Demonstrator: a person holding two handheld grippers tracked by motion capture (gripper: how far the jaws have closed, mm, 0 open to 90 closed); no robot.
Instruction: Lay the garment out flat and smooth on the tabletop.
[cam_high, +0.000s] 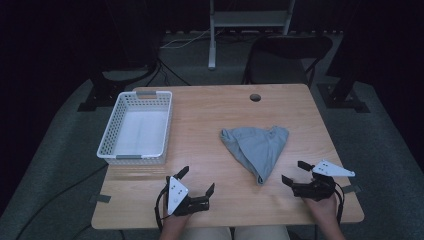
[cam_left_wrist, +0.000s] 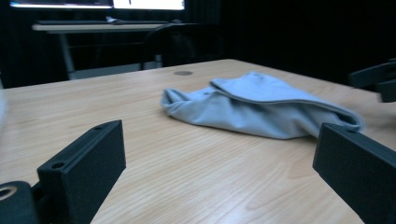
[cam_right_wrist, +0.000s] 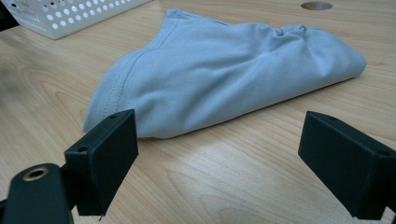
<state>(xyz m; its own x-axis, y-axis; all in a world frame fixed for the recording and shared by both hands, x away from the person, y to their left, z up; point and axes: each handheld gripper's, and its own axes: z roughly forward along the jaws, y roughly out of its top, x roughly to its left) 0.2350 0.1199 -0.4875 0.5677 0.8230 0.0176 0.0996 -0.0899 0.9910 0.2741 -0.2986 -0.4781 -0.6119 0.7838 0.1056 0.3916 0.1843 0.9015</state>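
A crumpled grey cloth (cam_high: 258, 146) lies right of centre on the wooden table (cam_high: 200, 125), its narrow tip toward the front. My left gripper (cam_high: 197, 181) rests near the front edge, left of the cloth, jaws open and empty. My right gripper (cam_high: 295, 172) sits at the front right, just beside the cloth's tip, jaws open and empty. The left gripper view looks across bare wood to the cloth (cam_left_wrist: 261, 105). Close ahead in the right gripper view lies the cloth (cam_right_wrist: 224, 70), beyond the spread jaws.
A white perforated basket (cam_high: 136, 128) stands empty at the table's left (cam_right_wrist: 60, 14). A round cable hole (cam_high: 255, 97) is at the far edge. A dark chair (cam_high: 287, 55) stands behind the table.
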